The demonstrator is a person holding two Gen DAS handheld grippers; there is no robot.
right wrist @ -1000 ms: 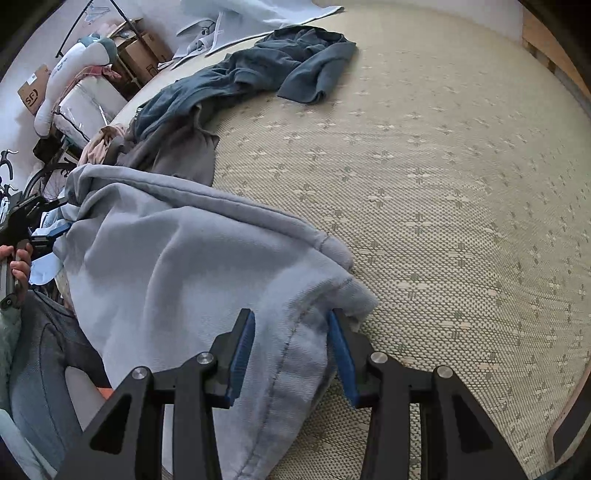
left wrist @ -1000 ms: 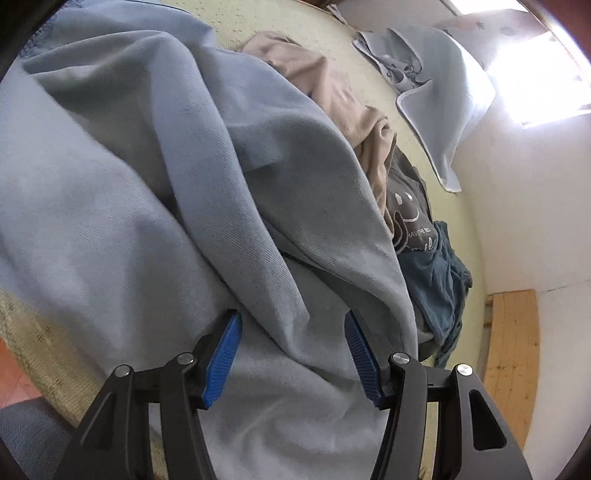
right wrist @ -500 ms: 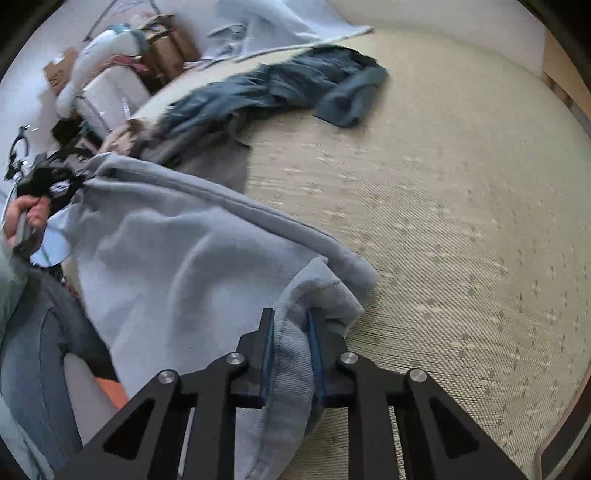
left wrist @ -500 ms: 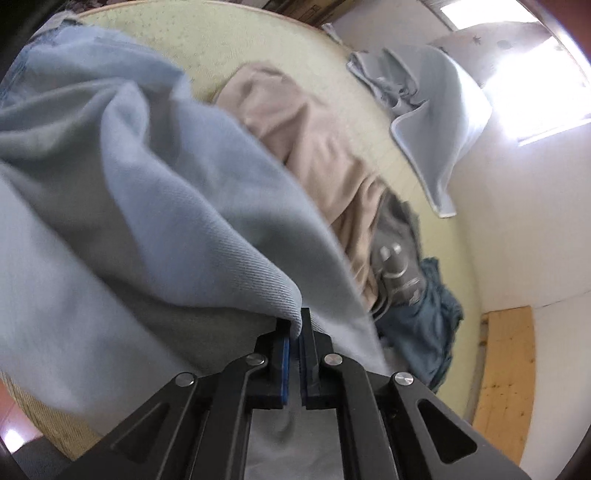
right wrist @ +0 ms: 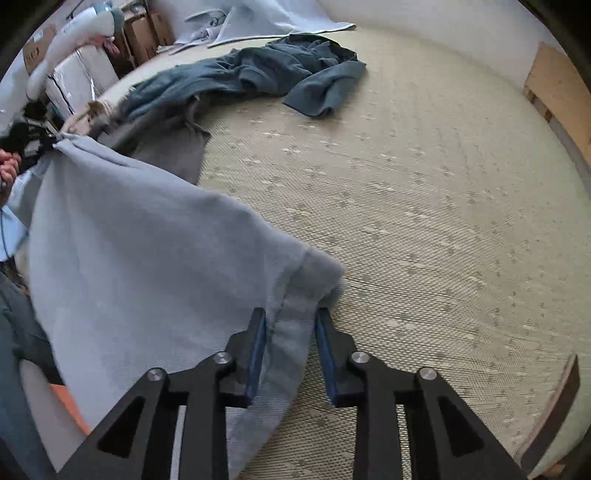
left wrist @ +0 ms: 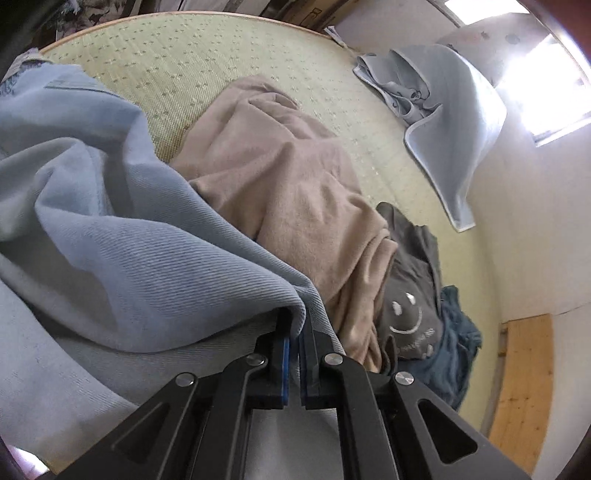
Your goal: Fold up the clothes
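Light-blue garment pinched by left fingers; right fingers parting around it.

A woven straw mat covers the bed; cardboard boxes stand beyond it.

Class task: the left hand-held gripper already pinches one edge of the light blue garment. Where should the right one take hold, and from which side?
Grip the thick seamed corner of the light blue garment lying between the right hand-held gripper fingers, coming from above. That corner sits bunched on the mat, opposite the left hand-held gripper.
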